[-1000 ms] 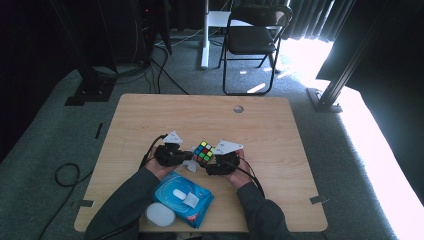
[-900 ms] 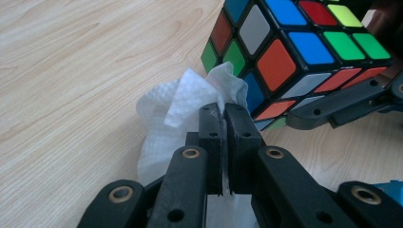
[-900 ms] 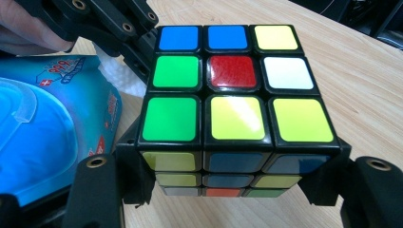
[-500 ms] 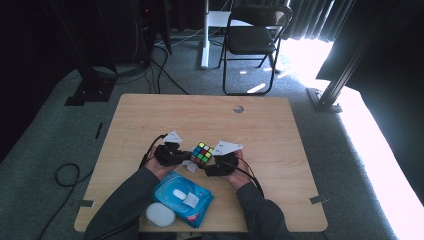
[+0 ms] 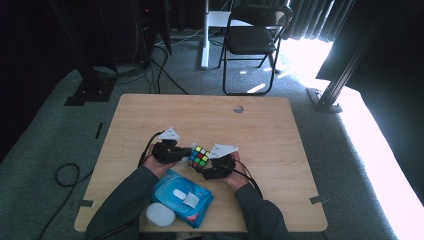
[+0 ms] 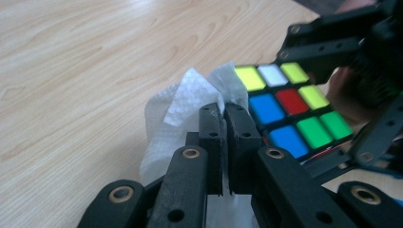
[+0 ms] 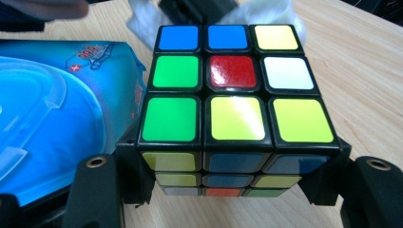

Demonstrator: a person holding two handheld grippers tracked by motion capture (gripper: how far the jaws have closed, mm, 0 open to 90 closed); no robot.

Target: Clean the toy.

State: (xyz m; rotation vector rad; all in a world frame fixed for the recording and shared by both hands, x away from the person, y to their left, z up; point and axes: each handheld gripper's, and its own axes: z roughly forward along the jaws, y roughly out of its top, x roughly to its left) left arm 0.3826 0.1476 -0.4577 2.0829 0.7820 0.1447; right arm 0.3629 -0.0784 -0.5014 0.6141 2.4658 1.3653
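Sunlight blown out right; room dim; close-ups soft.

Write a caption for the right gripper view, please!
Right gripper clamps a Rubik's cube beside a blue wipes pack.

I hold the cube [image 7: 235,95] level above the table, clamped at its 2 lower sides. Its top face reads blue, blue, yellow; green, red, white; green, yellow, yellow, all in black frames. The wipe [image 6: 183,102] is white, crumpled and embossed, pinched in my other jaws, and it touches the cube's far edge. In the high view the cube [image 5: 199,156] sits near the table's front.
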